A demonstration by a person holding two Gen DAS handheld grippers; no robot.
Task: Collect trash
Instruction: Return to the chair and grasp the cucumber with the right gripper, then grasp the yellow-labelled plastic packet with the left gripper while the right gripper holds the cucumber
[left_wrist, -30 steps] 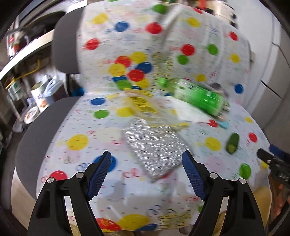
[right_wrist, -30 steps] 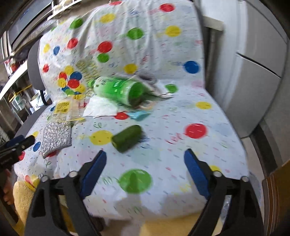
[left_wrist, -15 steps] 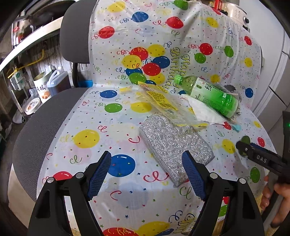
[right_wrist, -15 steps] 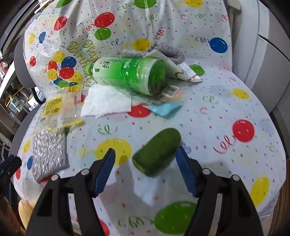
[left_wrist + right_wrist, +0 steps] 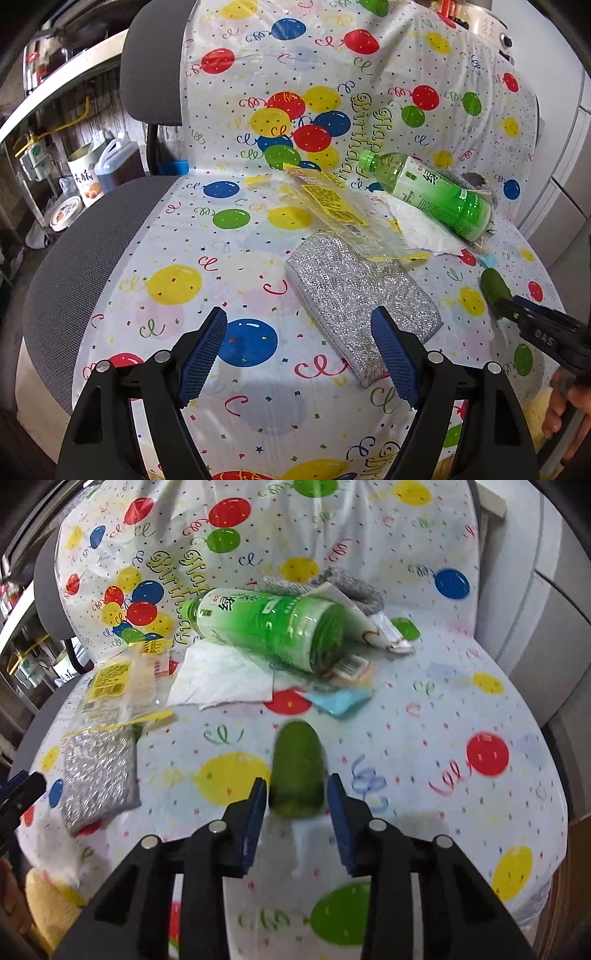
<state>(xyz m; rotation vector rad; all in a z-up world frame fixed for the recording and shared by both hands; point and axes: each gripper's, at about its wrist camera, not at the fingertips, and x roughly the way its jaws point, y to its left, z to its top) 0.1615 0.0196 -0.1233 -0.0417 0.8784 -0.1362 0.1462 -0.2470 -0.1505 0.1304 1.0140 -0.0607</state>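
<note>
- Right gripper [image 5: 296, 794]: blue-padded fingers are bracketing the near end of a green cucumber-like piece [image 5: 297, 768]. The pads are sitting just beside its flanks; whether they are actually pressing on it cannot be told, since this view is motion-blurred.
- The green piece is lying on the balloon-print cover [image 5: 424, 738] draped over a grey chair [image 5: 92, 258], long axis pointing away from the right gripper. In the left view the same piece [image 5: 495, 288] is showing at the right edge, with a right finger touching it.
- Left gripper [image 5: 301, 350]: jaws are spread wide, holding nothing, hovering over the seat with the near corner of a silver glitter pouch [image 5: 358, 299] lying between the fingers.
- Other litter is lying farther back on the seat: a green bottle [image 5: 273, 627] on its side, resting partly on a white tissue [image 5: 221, 681]; a clear wrapper with yellow label [image 5: 343, 210] overlapping the pouch's far edge; a light blue scrap [image 5: 340, 701] just beyond the green piece.
</note>
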